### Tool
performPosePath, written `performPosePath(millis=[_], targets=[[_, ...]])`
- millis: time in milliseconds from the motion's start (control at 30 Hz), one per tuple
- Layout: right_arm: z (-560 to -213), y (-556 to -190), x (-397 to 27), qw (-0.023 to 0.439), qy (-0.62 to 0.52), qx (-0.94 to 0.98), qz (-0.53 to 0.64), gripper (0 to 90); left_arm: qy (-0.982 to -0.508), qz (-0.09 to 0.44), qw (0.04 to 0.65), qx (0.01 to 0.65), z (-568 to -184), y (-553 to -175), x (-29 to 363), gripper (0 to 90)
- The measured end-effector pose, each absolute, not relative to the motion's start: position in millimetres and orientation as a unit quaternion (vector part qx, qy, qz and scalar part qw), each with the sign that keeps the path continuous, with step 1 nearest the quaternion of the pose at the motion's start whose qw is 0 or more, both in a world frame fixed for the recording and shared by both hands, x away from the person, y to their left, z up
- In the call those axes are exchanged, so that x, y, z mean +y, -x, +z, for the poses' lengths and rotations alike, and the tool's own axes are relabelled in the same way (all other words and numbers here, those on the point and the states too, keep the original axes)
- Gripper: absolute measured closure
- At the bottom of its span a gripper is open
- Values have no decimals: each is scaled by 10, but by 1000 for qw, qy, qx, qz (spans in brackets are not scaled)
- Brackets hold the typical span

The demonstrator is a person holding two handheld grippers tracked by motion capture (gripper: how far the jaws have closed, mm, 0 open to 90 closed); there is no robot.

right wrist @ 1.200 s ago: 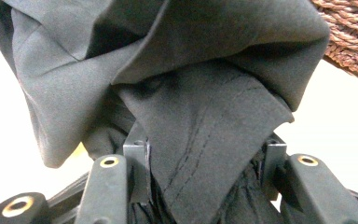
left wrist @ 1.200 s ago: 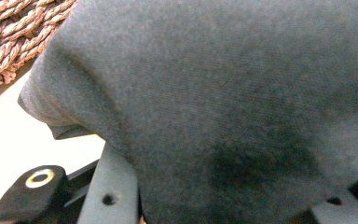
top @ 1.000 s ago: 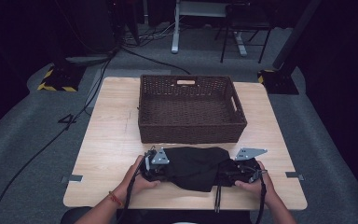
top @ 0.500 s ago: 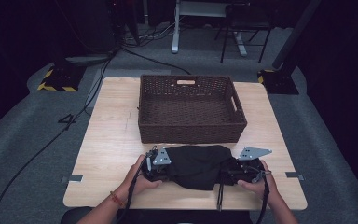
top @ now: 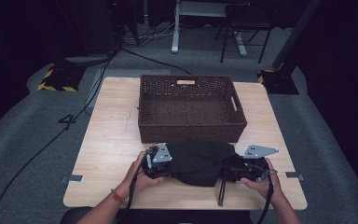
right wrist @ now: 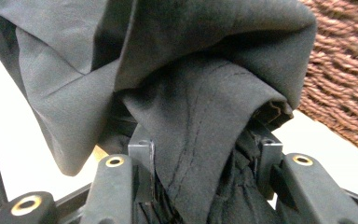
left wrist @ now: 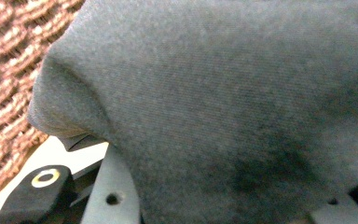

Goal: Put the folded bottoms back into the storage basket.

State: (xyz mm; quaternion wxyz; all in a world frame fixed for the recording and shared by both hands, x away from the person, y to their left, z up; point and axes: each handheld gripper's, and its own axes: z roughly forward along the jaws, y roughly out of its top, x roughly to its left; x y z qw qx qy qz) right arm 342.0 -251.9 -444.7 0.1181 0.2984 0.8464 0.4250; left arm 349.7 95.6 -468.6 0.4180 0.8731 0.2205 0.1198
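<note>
A bundled black cloth lies at the front of the wooden table, just in front of a dark wicker basket that has nothing in it. My left gripper is at the cloth's left end. In the left gripper view the cloth drapes over and hides its jaws, bunched between them. My right gripper is at the cloth's right end. In the right gripper view it is shut, with a fold of the cloth pinched between its pads. A thin black strap trails toward the table's front edge.
The basket stands close behind both grippers, and its weave is near the left jaws. Bare tabletop lies left and right of the basket. Beyond the table, cables cross the grey floor, and a desk frame stands at the back.
</note>
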Motion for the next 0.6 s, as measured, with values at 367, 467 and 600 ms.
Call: performPosePath(millis=[367,467,600], targets=[[-4219,-3409,-2552,139,-292,837,441,557,-865,140,434,210,-4437,-3517,945,654],[-4170,-3409,-2555,144,-291,835,444,558,-861,146,441,208,-4356,-3530,940,655],[-4028,-3401,-2568,155,-288,832,448,558,-857,155,449,202,-4213,-3533,927,655]])
